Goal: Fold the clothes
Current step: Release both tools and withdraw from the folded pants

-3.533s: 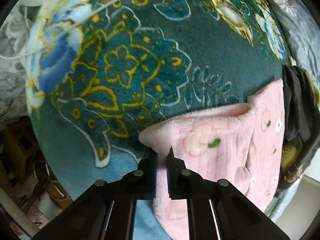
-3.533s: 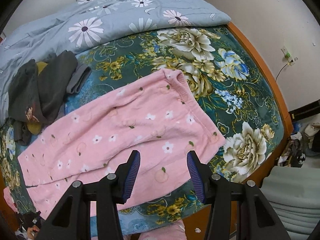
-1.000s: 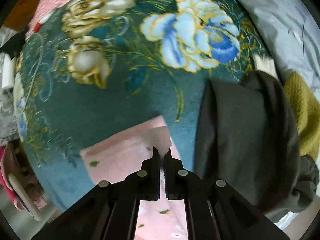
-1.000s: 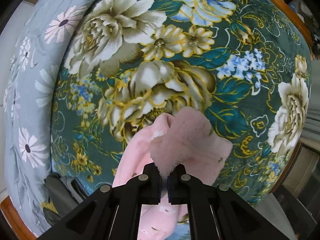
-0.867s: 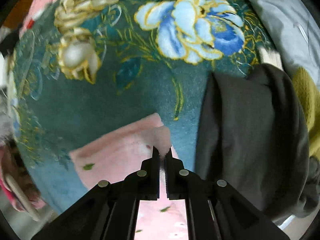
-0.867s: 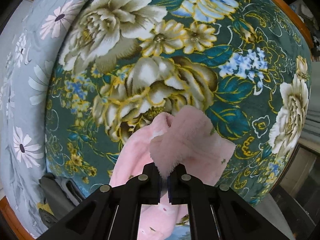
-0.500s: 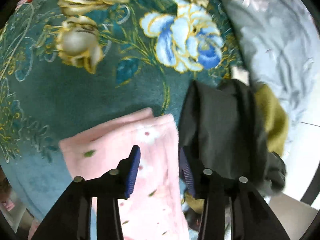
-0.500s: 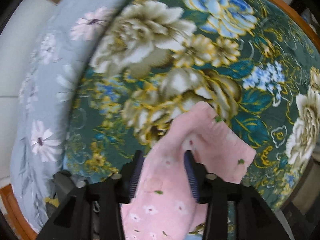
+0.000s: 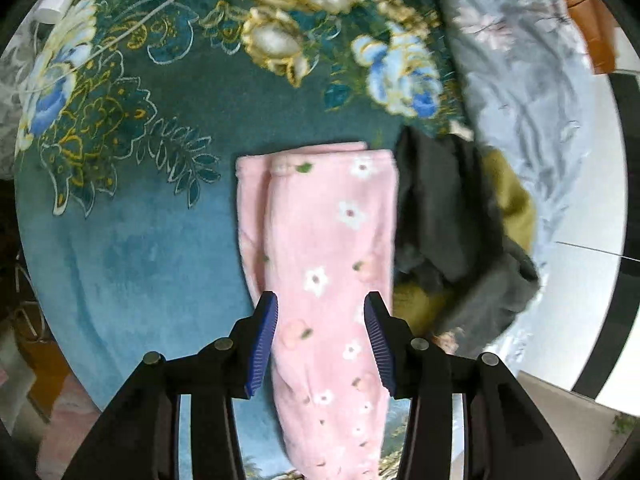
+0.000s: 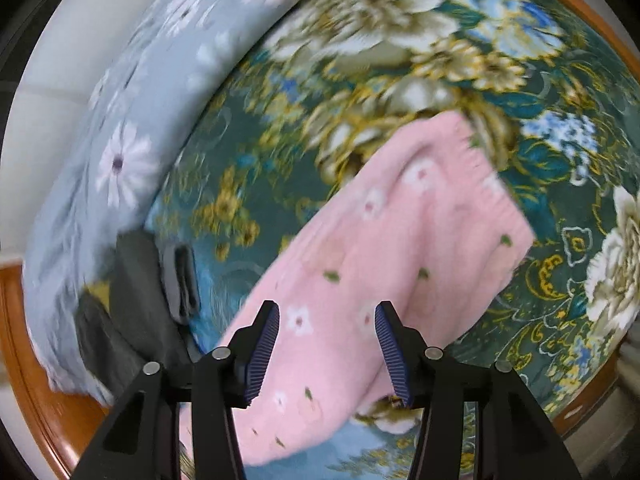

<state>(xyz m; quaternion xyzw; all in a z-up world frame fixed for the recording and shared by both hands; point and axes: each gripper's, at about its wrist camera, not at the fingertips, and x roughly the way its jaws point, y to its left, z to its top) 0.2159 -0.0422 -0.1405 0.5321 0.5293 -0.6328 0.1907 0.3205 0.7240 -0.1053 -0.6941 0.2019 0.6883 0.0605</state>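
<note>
Pink fleece trousers with small flowers (image 9: 324, 248) lie folded lengthwise into a long strip on the green floral bedspread (image 9: 160, 128). In the left wrist view one end edge lies square at the far end. In the right wrist view the trousers (image 10: 384, 264) run diagonally with the other end at upper right. My left gripper (image 9: 322, 344) is open and empty, hovering above the strip. My right gripper (image 10: 328, 350) is open and empty above it too.
A heap of dark grey and olive clothes (image 9: 448, 216) lies right beside the trousers, also in the right wrist view (image 10: 132, 300). A grey daisy quilt (image 10: 120, 128) lies beyond. The wooden bed frame (image 10: 24, 344) rims the mattress. A white cable (image 9: 132, 24) crosses the bedspread.
Both grippers were shut on the trouser edges a second ago. They have let go, opened wide and drawn back. The fold now lies flat.
</note>
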